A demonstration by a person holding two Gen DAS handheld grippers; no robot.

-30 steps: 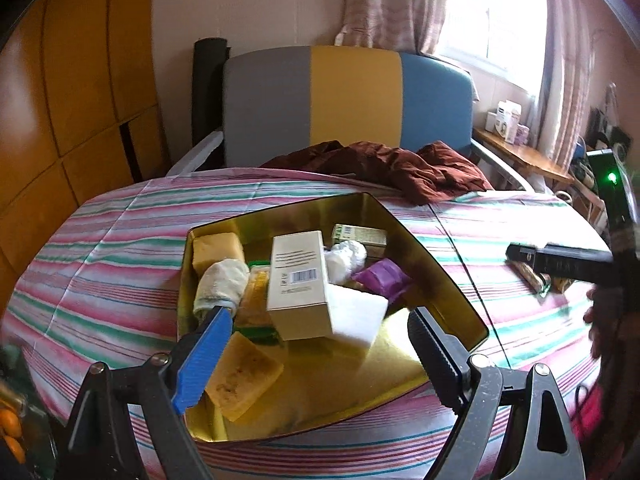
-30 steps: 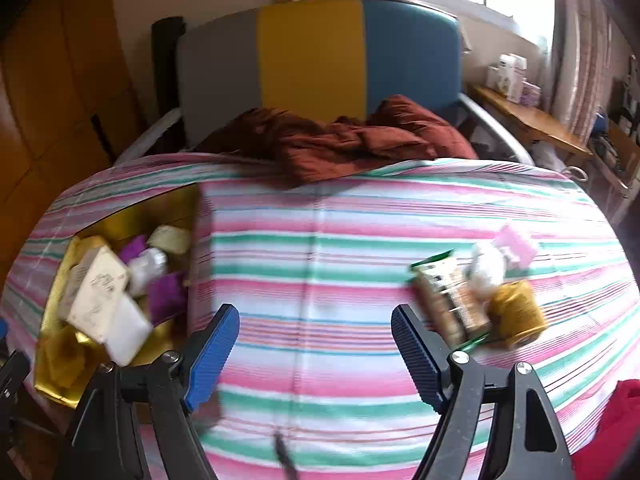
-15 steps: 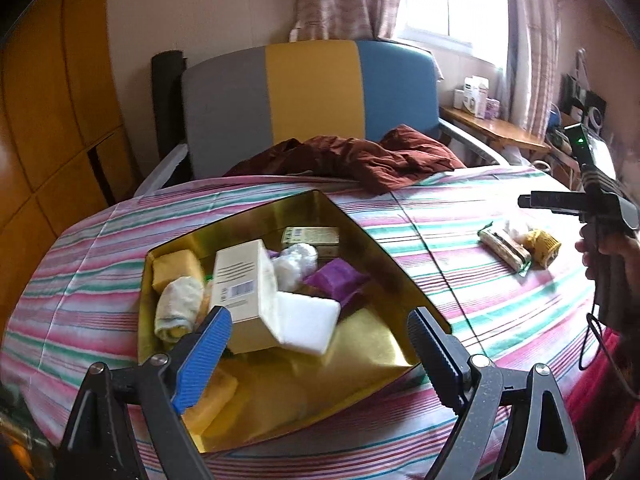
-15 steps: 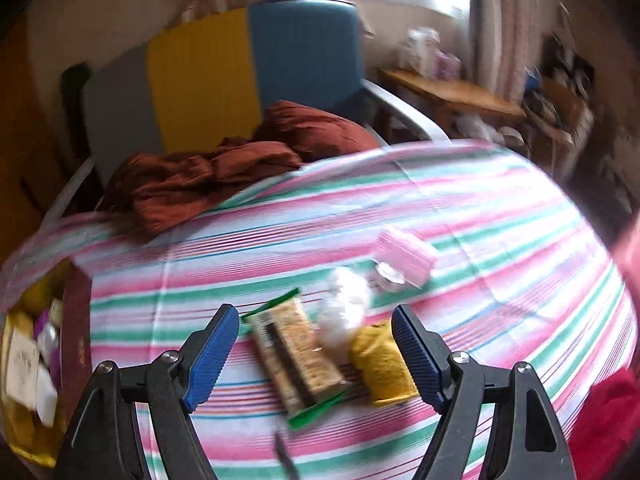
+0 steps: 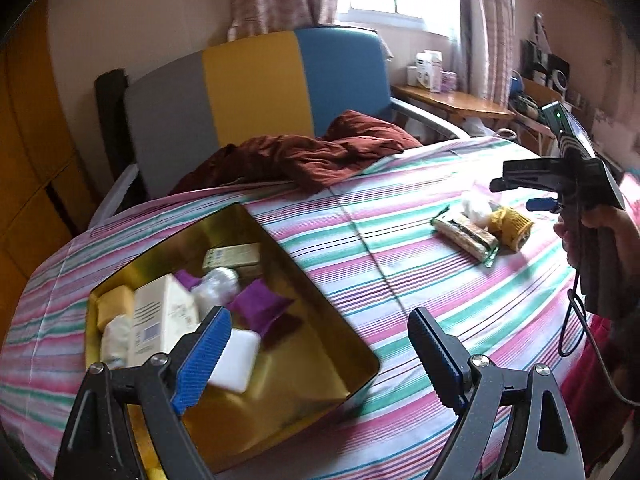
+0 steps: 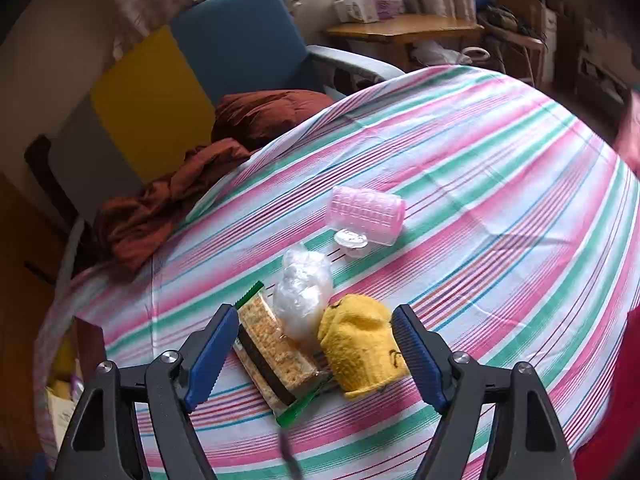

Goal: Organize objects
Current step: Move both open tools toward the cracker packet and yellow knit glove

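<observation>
A gold tin box (image 5: 320, 300) sits on the striped cloth at the left, holding a cream carton (image 5: 160, 320), a purple pouch (image 5: 260, 308), a white block (image 5: 236, 360) and other small items. My left gripper (image 5: 320, 352) hangs open over the tin's right corner, empty. On the right lie a cracker packet (image 6: 276, 356), a clear plastic bag (image 6: 304, 288), a yellow knitted piece (image 6: 360, 348) and a pink roller case (image 6: 366, 214). My right gripper (image 6: 316, 352) stands open just above the cracker packet and the yellow piece, gripping nothing.
A dark red cloth (image 5: 312, 152) is bunched at the table's far edge before a grey, yellow and blue chair (image 5: 256, 80). A wooden side table (image 6: 400, 28) with boxes stands by the window. A hand (image 5: 600, 232) holds the right gripper's handle.
Both views have swung right. The left gripper has drifted from the tin's middle toward its right corner. The right gripper has crossed the cloth, rolled and dropped close over the cracker packet and yellow piece.
</observation>
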